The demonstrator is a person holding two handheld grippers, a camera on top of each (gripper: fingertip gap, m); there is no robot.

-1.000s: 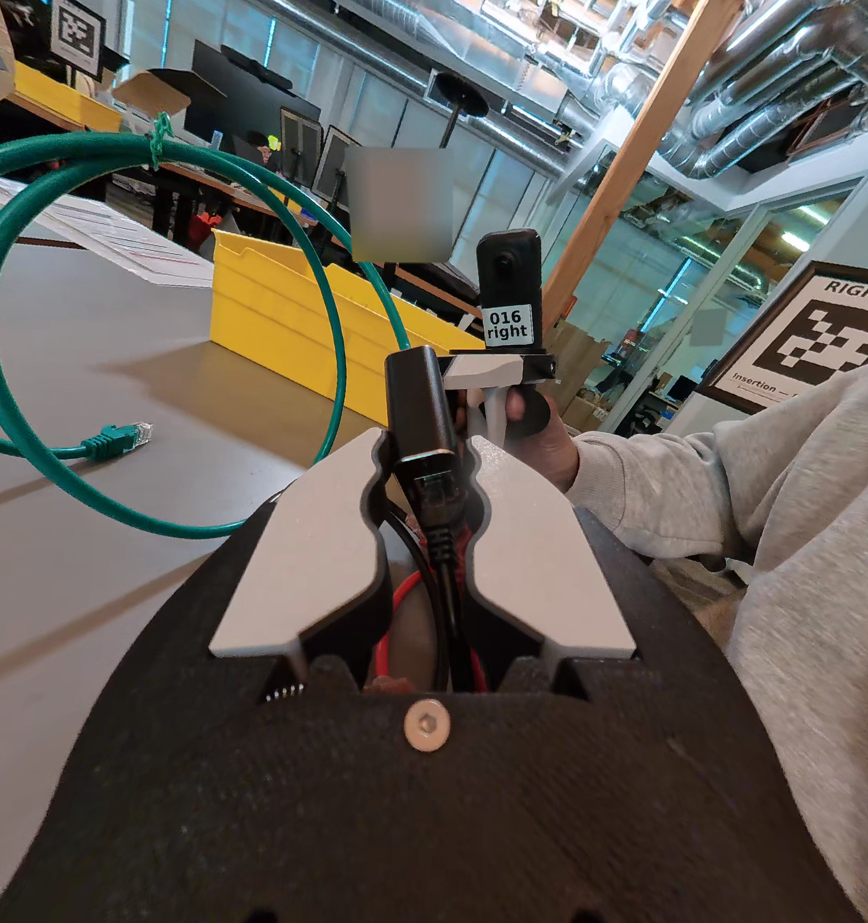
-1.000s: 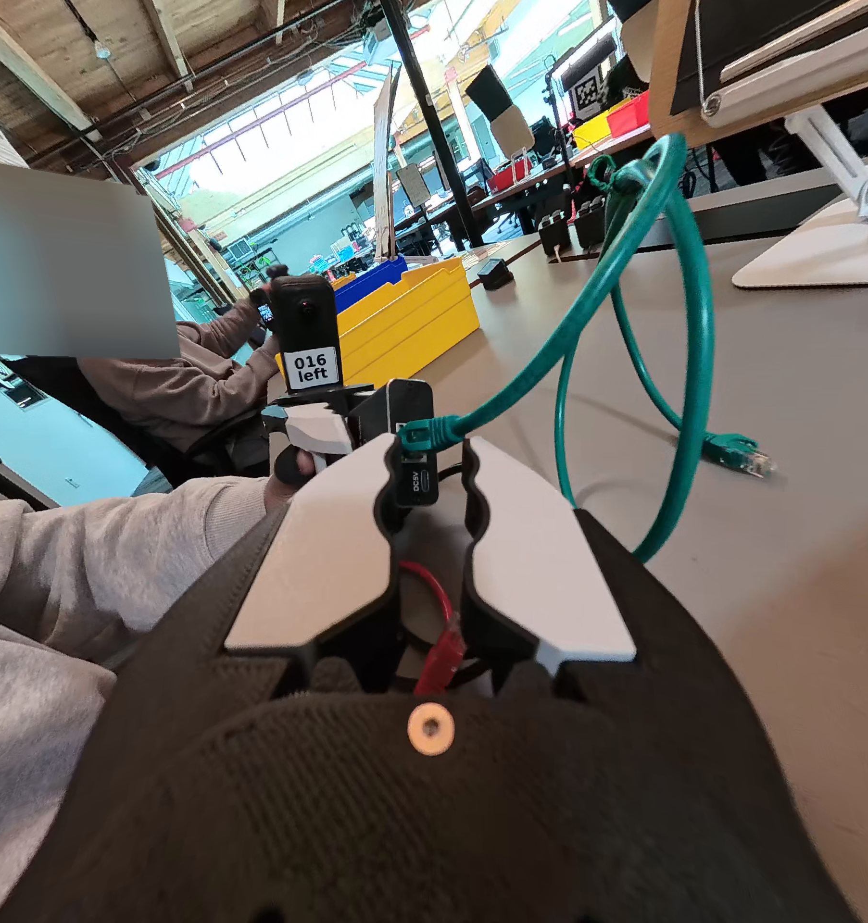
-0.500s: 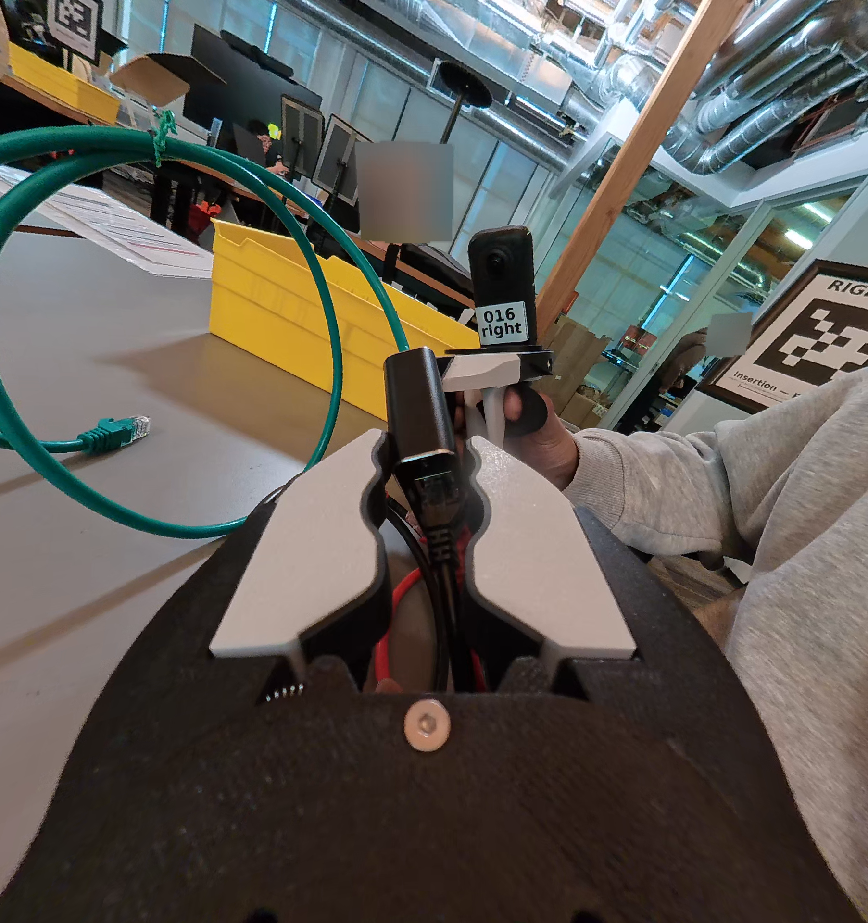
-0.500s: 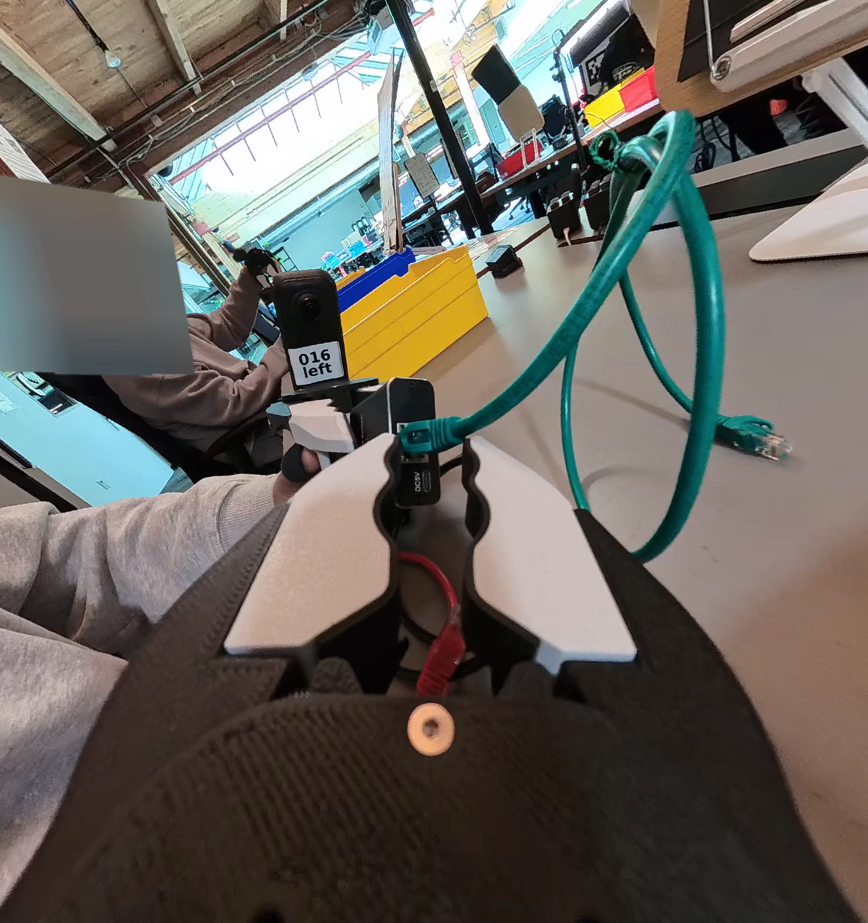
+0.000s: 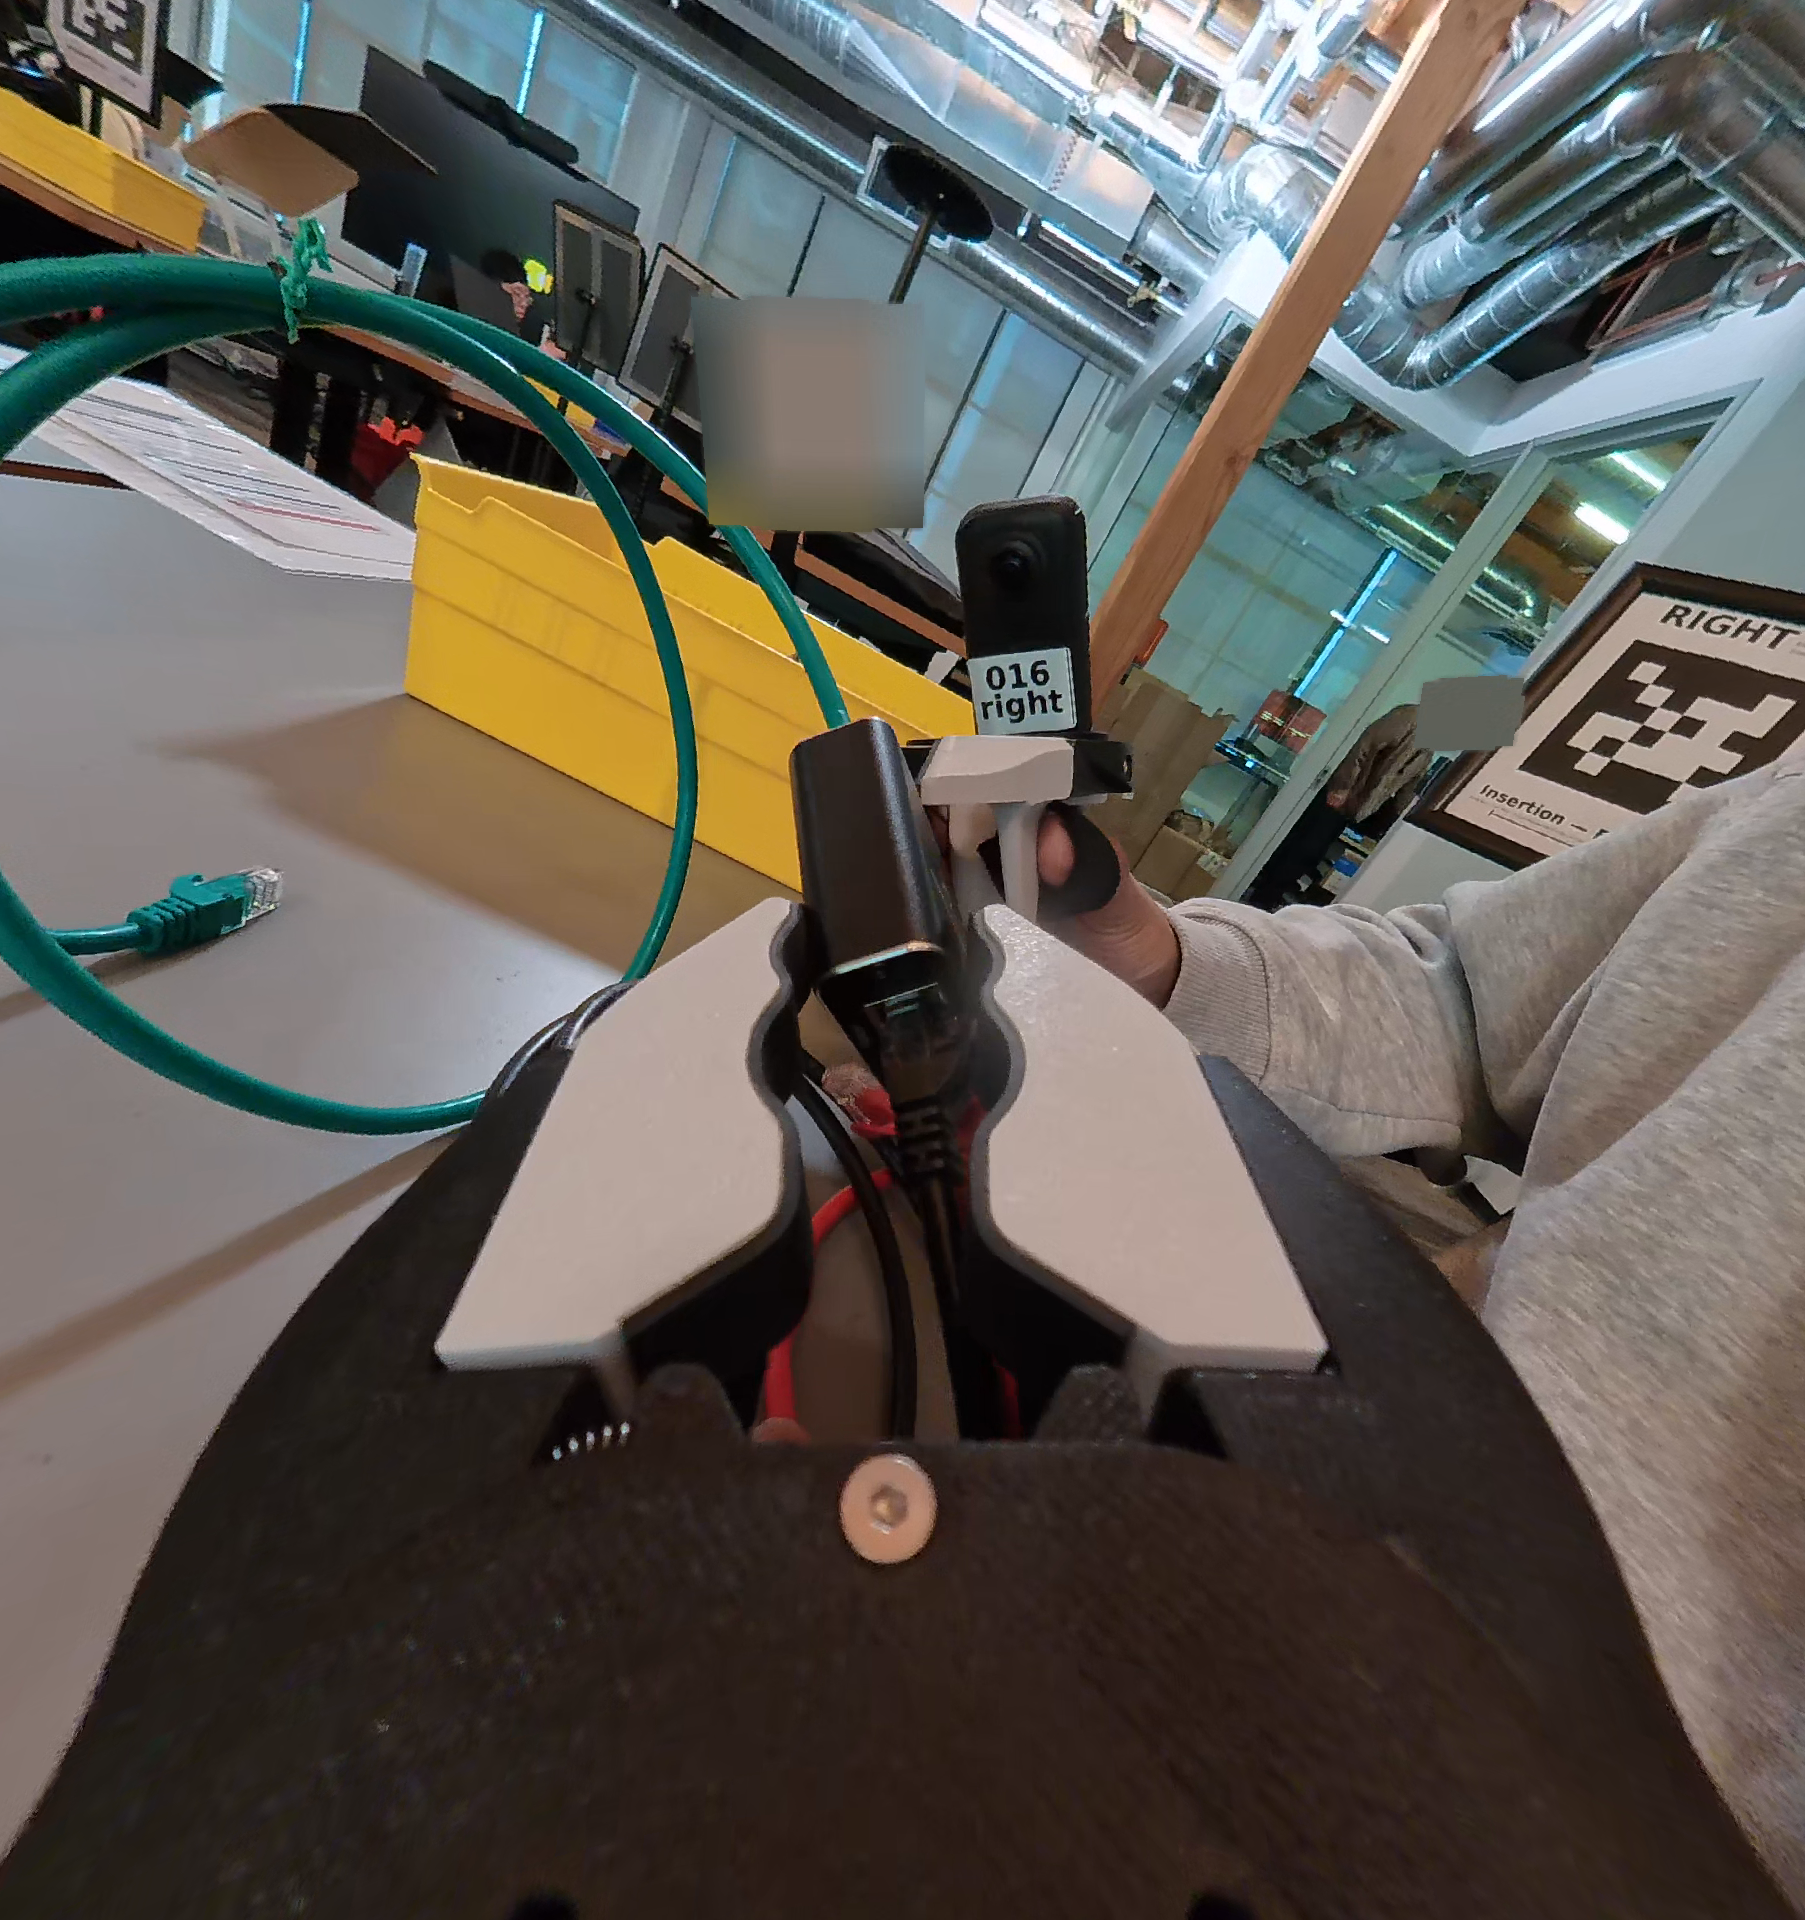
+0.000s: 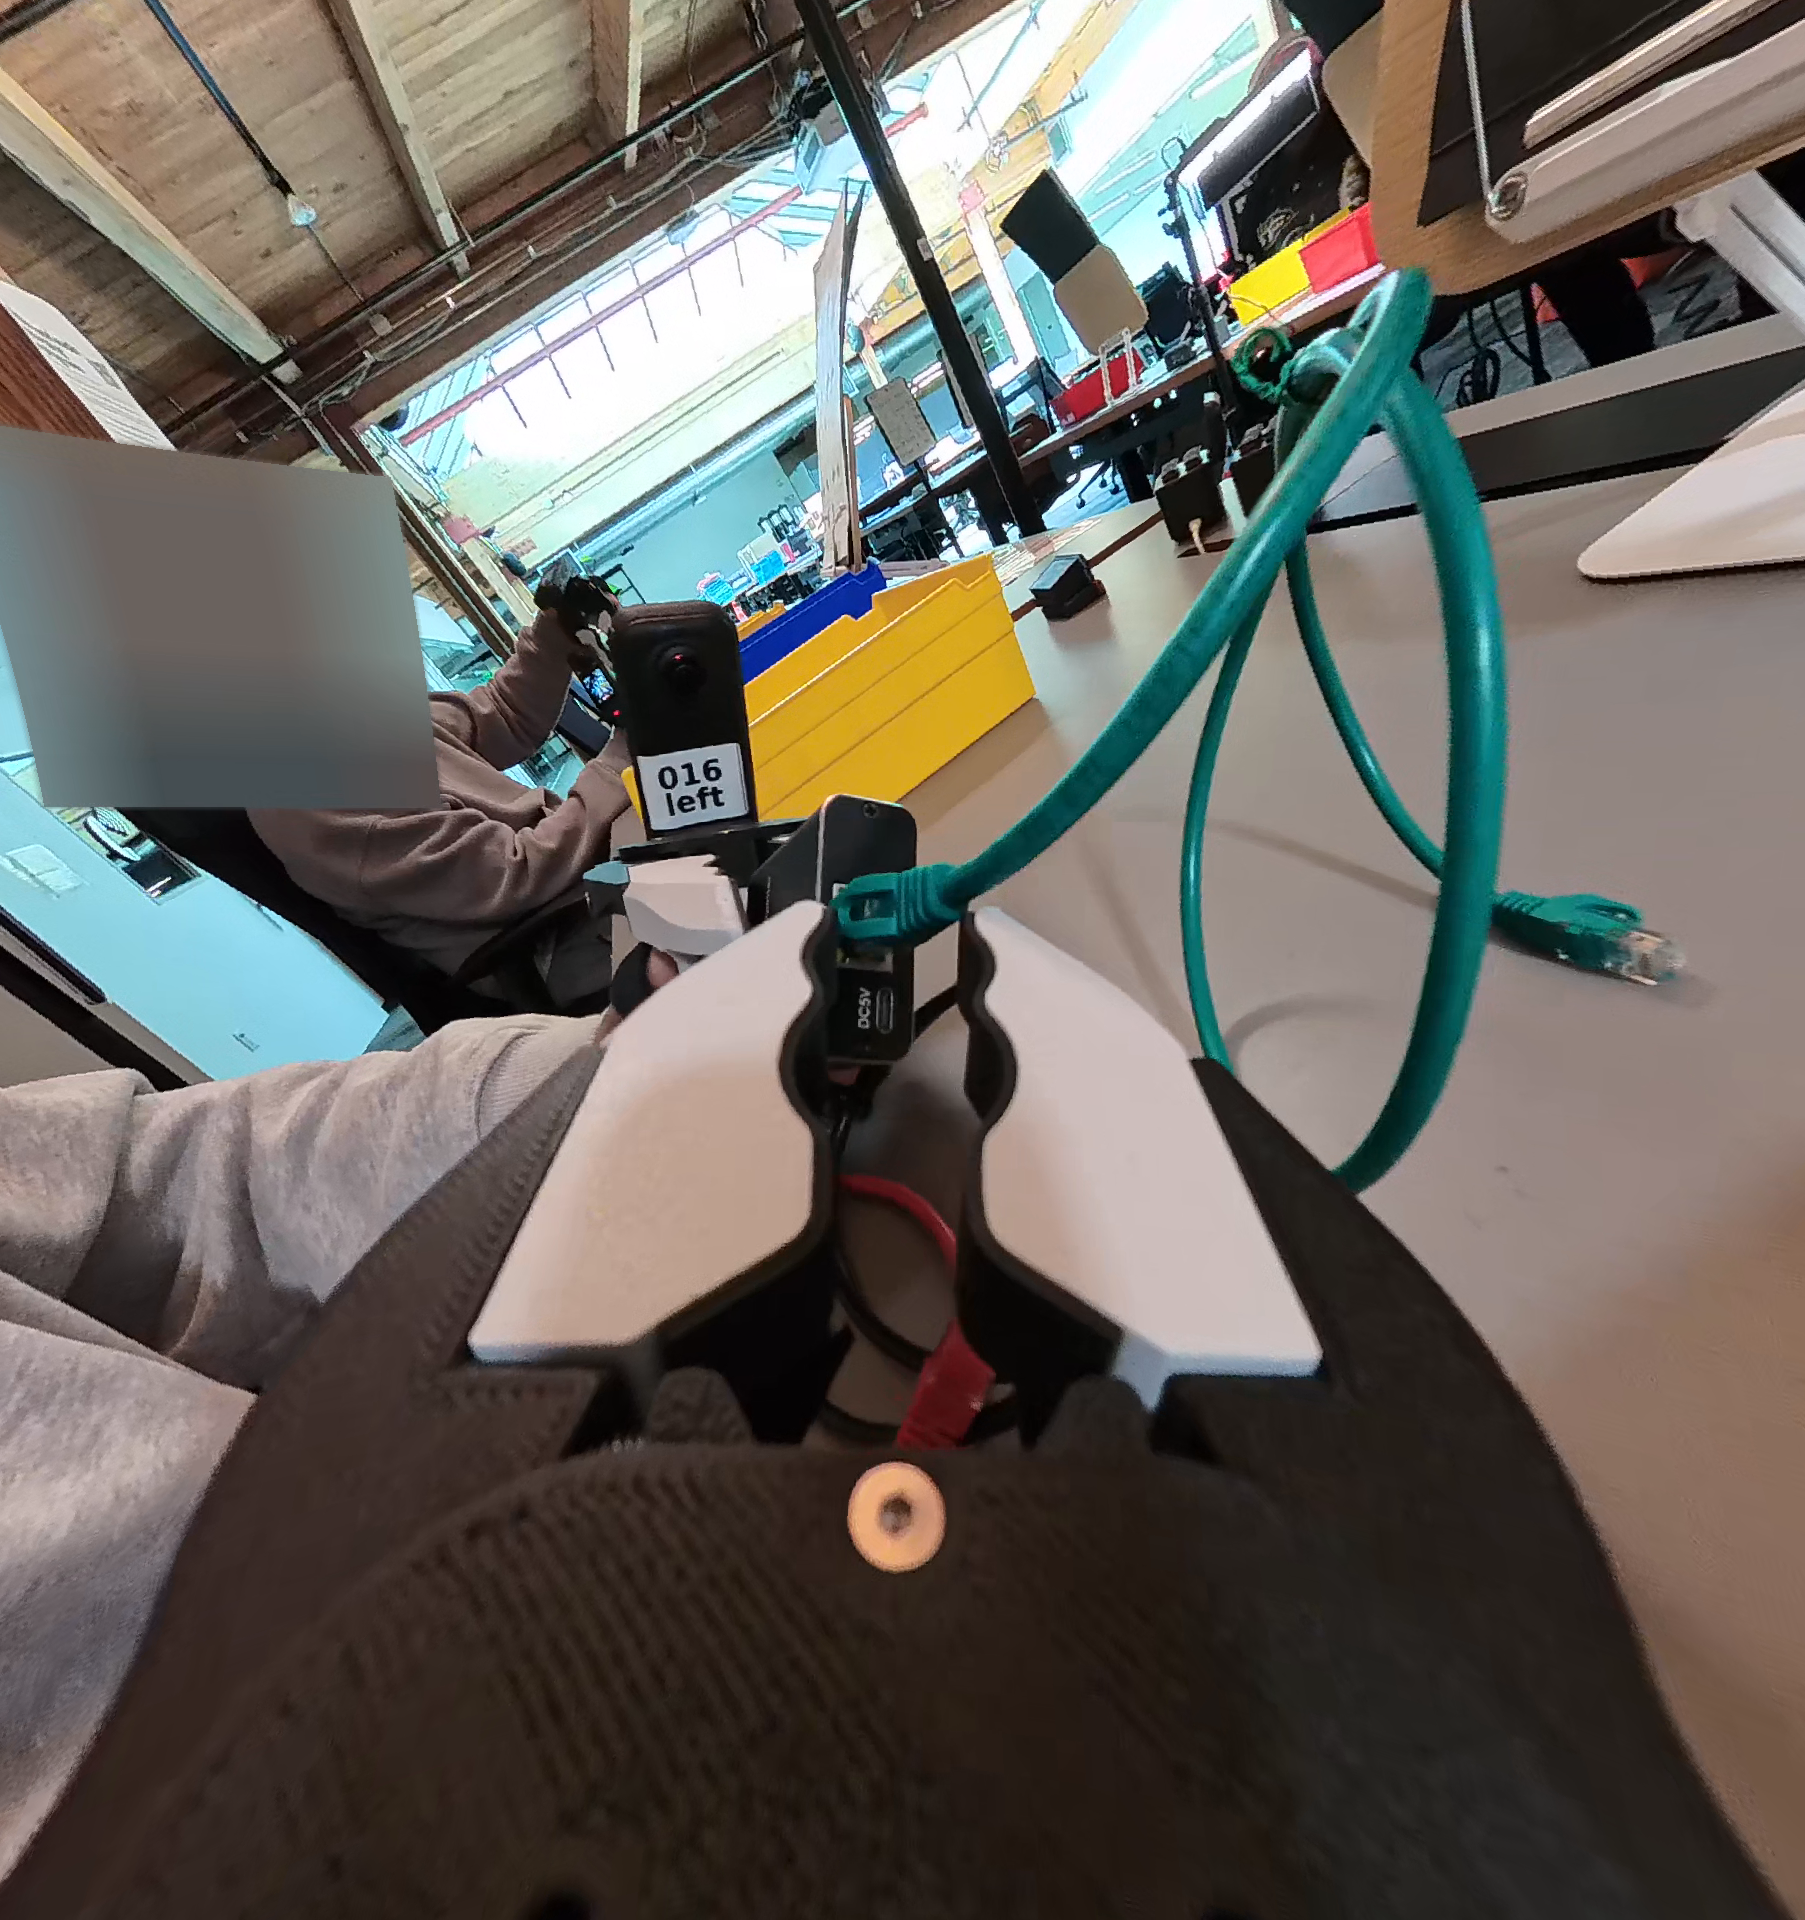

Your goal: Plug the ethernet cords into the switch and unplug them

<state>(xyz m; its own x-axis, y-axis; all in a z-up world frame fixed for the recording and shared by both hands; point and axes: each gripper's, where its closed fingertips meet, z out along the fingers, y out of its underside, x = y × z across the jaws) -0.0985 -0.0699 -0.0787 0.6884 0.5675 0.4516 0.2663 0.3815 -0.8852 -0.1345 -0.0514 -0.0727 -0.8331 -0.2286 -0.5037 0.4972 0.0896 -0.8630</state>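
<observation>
Left hand-held gripper [image 5: 882, 997]: clamped on the black switch [image 5: 856, 842]. Right hand-held gripper [image 6: 887, 966]: closed around the green cord [image 6: 1168, 707] plug, seated in the switch.

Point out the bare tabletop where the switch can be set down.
Bare grey tabletop lies inside the green ethernet cable loop, short of the yellow plastic bin. More lies beyond the loose green plug, toward the white stand base. Crowded: around the small black switch between both grippers.
</observation>
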